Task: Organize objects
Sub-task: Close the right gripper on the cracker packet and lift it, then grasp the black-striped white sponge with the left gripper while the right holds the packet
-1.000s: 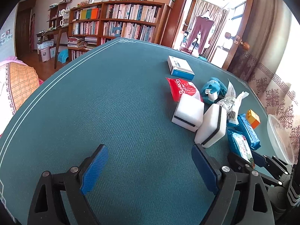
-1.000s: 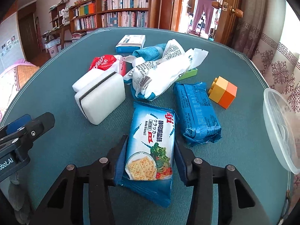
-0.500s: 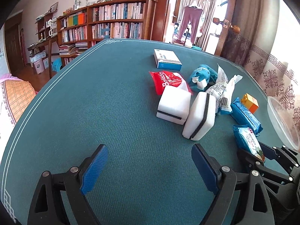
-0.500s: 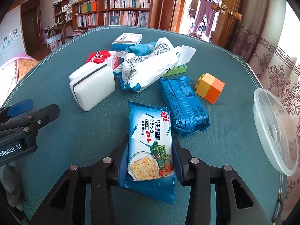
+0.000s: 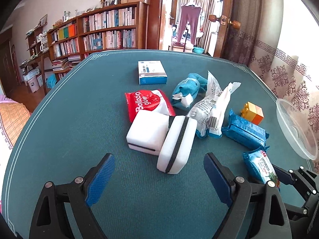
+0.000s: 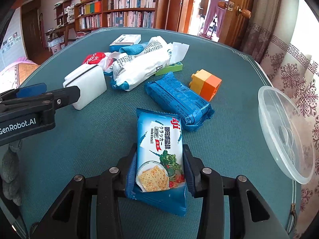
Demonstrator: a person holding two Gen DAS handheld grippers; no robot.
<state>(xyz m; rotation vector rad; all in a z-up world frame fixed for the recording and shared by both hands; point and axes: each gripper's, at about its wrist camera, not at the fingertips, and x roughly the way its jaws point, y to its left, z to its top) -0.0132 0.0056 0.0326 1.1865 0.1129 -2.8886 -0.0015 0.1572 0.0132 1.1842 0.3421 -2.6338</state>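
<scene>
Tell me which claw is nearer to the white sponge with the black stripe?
Left. The open left claw sits just in front of the sponge, not touching it. The right claw, shut on the cracker pack, is farther off to its side.

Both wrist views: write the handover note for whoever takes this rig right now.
Right gripper: shut on the cracker pack.
Left gripper: open, empty, pointed at the two white sponges.
On the table: second blue pack, yellow-orange block, green block, white printed bag, teal cloth, red Balloon glue packet, white-blue box. Clear bowl at the right edge looks empty.
Done: one pack gripped.
Left: place it, likely in the bowl; sort everything else.
</scene>
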